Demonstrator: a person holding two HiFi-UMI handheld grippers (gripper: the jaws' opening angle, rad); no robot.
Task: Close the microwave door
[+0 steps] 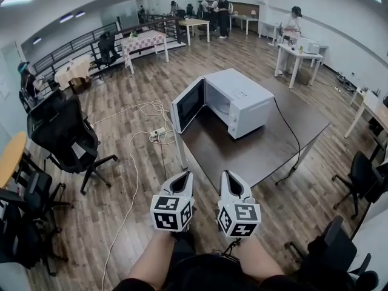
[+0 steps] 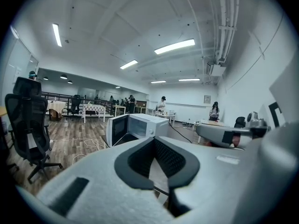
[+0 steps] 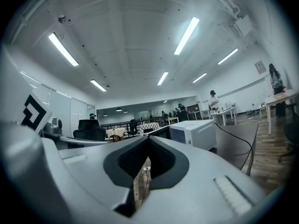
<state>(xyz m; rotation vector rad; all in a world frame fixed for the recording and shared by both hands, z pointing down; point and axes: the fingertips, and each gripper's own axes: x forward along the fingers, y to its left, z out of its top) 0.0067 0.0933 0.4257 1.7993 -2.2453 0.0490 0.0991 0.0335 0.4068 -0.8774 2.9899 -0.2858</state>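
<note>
Left hand-held gripper (image 1: 183, 176) closed, microwave door (image 1: 188, 103) open

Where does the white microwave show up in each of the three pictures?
Head view: microwave at centre, its door swung open on the left.
Left gripper view: microwave just left of centre.
Right gripper view: microwave right of centre.
Shared landmark: its black cord trailing across the dark table.
</note>
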